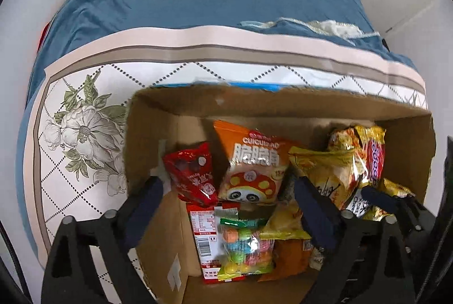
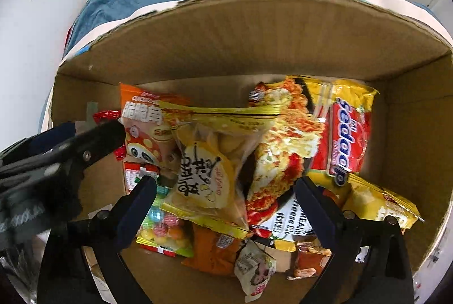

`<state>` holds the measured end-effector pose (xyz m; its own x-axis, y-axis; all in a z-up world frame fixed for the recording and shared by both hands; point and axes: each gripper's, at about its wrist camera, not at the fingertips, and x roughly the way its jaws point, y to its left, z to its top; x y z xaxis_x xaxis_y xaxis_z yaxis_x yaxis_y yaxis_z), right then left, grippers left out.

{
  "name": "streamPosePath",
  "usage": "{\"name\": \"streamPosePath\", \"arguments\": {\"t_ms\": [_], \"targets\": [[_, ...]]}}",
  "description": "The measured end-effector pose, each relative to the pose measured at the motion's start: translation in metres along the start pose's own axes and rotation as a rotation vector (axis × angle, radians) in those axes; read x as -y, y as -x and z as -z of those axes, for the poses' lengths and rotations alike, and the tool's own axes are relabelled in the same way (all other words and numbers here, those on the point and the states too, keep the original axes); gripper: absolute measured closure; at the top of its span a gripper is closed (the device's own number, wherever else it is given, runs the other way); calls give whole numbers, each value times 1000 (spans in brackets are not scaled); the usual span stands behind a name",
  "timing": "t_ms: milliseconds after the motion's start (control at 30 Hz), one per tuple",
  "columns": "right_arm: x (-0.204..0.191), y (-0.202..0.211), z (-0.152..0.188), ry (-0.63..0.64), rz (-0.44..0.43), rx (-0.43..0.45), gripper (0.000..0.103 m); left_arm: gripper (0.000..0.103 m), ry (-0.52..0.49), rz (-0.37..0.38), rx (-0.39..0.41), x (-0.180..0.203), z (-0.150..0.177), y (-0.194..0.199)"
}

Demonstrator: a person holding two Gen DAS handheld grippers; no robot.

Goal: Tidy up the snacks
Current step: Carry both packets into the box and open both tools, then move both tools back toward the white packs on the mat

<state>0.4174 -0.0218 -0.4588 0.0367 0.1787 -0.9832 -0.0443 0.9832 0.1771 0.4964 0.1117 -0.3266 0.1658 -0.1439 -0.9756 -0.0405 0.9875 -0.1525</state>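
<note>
Hovering over cardboard box (image 2: 419, 111), right gripper (image 2: 226, 207) is gaping empty, yellow chip bag (image 2: 209, 168) lying centre frame between its fingers; left gripper (image 1: 229, 207) also spread empty.

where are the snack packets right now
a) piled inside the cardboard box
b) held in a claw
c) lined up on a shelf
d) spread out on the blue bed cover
a, the snack packets lie heaped inside the cardboard box, and both claws hang open above them holding nothing.
</note>
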Motion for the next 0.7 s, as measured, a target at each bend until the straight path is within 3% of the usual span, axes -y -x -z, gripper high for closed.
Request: {"name": "streamPosePath", "arguments": {"t_ms": [167,400,700], "targets": [[12,15,10,-37,4,34,3,7,-20,-30,42,10,9,9],[16,60,39,7,91,137,3,7,27,-40,132,11,34,41],[29,116,82,6,120,241,1,7,56,-51,237,14,86,81]]}}
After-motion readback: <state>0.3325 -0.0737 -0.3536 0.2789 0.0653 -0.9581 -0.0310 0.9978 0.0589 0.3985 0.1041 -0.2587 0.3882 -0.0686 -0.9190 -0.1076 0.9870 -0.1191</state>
